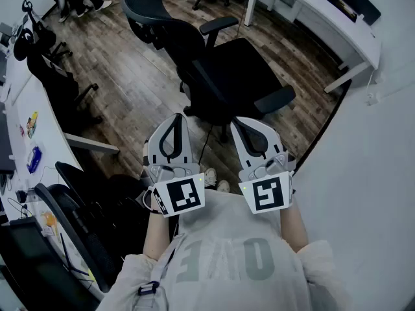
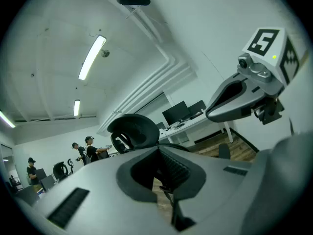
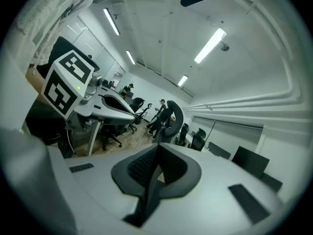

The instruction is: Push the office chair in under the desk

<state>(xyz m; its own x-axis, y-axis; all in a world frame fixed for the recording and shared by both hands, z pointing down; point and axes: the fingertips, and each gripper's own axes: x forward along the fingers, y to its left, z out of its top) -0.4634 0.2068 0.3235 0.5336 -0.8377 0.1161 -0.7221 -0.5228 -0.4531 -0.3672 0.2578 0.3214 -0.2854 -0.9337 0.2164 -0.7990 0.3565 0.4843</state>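
Observation:
A black office chair (image 1: 224, 70) stands on the wood floor, its seat toward the white desk (image 1: 324, 11) at the upper right and its backrest and headrest toward the left. Both grippers hover side by side just short of the chair's base. My left gripper (image 1: 176, 118) is shut and holds nothing; my right gripper (image 1: 239, 122) is shut and empty too. In the left gripper view the closed jaws (image 2: 159, 150) point at the chair's headrest (image 2: 134, 130), with the right gripper (image 2: 239, 97) beside them. The right gripper view shows its shut jaws (image 3: 157, 147) and the headrest (image 3: 174, 115) beyond.
Another white desk (image 1: 26, 102) with several small items runs along the left, with black chairs (image 1: 61, 86) by it. A further black chair (image 1: 78, 212) stands close at my lower left. A pale wall (image 1: 376, 173) fills the right. People (image 2: 90, 148) stand far back.

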